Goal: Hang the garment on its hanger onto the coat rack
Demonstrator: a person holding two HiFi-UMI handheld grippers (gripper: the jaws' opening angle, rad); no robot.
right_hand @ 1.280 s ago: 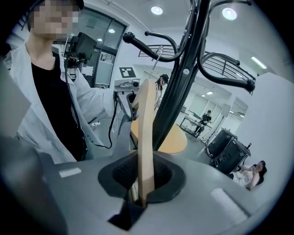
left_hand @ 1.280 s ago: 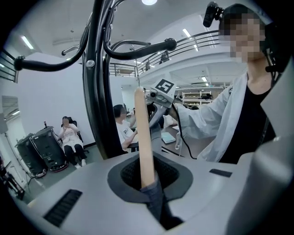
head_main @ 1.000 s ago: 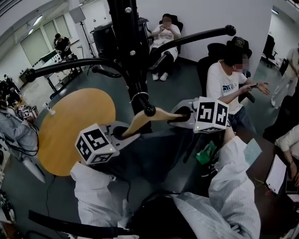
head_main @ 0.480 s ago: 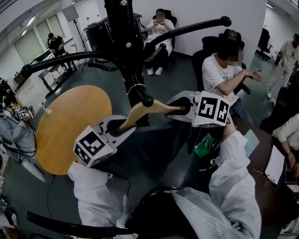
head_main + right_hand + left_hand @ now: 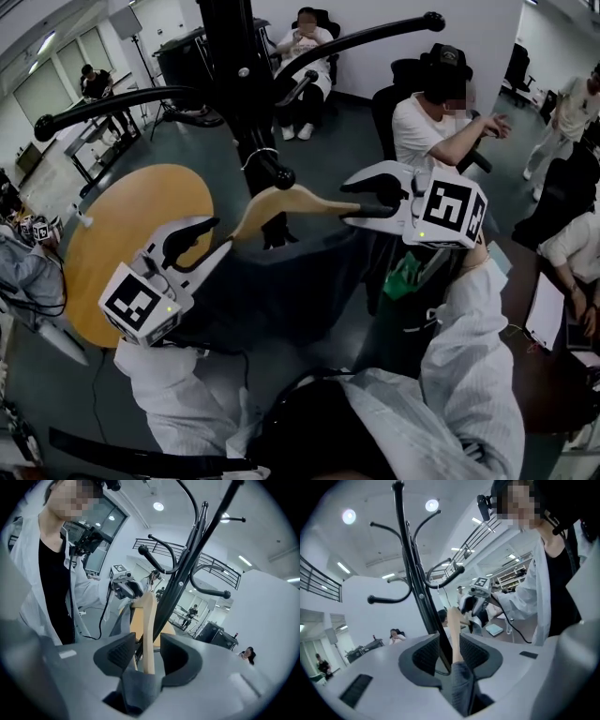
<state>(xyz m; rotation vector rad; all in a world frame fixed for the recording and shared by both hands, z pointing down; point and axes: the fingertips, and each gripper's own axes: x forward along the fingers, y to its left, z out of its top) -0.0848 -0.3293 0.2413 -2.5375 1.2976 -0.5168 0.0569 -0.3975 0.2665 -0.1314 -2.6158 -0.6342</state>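
Left jaws: your left gripper [image 5: 220,237] is opening wide. One wooden end of the hanger [image 5: 292,199] lies between its pads, and neither pad presses on it.
Right jaws: your right gripper [image 5: 361,200] is opening too, spread around the hanger's other end without clamping it.
Hanger: its wire hook loops over a short lower arm of the coat rack [image 5: 232,66], just in front of the pole.
Garment: the dark garment [image 5: 281,277] drapes from the hanger, below that arm of the coat rack.

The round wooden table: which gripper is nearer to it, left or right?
Left. The left gripper is at the edge of the table; the right gripper is beyond the hanger, farther off. Both grippers' jaws are opening, a hanger end between each pair.
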